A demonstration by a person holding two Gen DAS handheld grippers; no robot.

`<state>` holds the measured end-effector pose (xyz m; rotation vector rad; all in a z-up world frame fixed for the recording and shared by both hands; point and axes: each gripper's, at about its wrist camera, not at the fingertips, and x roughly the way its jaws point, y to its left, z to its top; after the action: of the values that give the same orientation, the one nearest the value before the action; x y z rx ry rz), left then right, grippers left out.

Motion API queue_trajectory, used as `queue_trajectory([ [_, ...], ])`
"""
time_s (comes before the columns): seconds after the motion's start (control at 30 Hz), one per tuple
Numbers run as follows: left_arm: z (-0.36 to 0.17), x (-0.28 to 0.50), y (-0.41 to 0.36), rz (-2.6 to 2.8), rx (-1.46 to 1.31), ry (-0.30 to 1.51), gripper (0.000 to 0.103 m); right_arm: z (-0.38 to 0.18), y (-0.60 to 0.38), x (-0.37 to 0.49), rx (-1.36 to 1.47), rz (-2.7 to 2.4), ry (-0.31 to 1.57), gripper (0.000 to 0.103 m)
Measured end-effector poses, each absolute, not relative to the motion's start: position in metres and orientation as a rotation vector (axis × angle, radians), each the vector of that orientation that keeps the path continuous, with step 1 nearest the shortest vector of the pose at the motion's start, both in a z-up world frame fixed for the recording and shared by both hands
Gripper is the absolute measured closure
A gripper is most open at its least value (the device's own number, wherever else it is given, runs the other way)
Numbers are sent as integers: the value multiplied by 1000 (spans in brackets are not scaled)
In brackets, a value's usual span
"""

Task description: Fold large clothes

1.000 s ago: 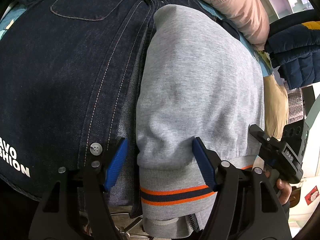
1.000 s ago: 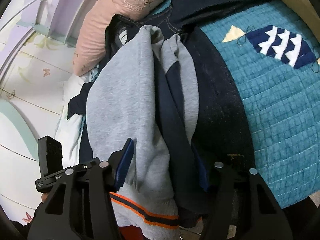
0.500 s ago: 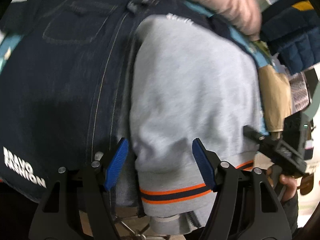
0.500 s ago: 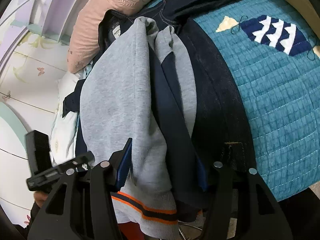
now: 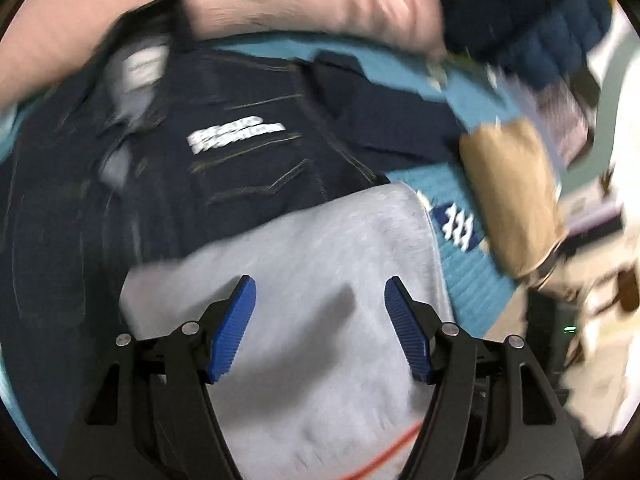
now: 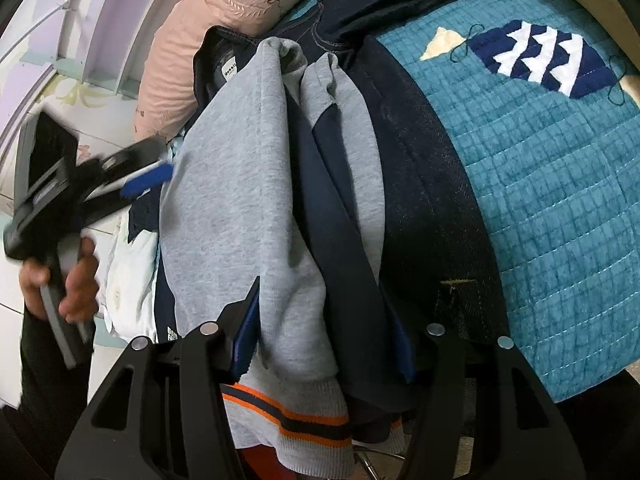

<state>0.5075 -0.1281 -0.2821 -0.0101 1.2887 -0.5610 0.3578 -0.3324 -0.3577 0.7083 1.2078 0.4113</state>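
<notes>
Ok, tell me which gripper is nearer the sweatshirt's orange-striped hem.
Right. The right gripper clamps the grey sweatshirt just above the orange-striped hem; the left gripper is off to the sweatshirt's side, farther up toward the pink pillow.

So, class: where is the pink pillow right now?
In the right wrist view the pink pillow sits upper left, against the wall, just beyond the dark denim jacket and the grey sweatshirt lying on the teal quilt.
</notes>
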Motion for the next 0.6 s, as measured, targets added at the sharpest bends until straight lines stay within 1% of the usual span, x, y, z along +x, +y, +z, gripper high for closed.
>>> queue_trajectory([
  [0.17,-315,545,-171,-683,193,1428,34,-354,-348,360,759,426,1164,49],
  [0.2,-319,550,-178,-719,227,1452,32,-356,-349,360,772,432,1172,49],
  [0.23,-323,556,-187,-777,263,1490,26,-357,-349,361,776,430,1178,49],
  [0.3,-331,564,-200,-854,345,1531,24,-360,-351,362,784,430,1189,49],
  [0.4,-340,572,-216,-919,394,1567,22,-365,-353,365,805,448,1213,49],
  [0.6,-374,571,-243,-1047,434,1699,20,-367,-352,367,833,470,1245,49],
])
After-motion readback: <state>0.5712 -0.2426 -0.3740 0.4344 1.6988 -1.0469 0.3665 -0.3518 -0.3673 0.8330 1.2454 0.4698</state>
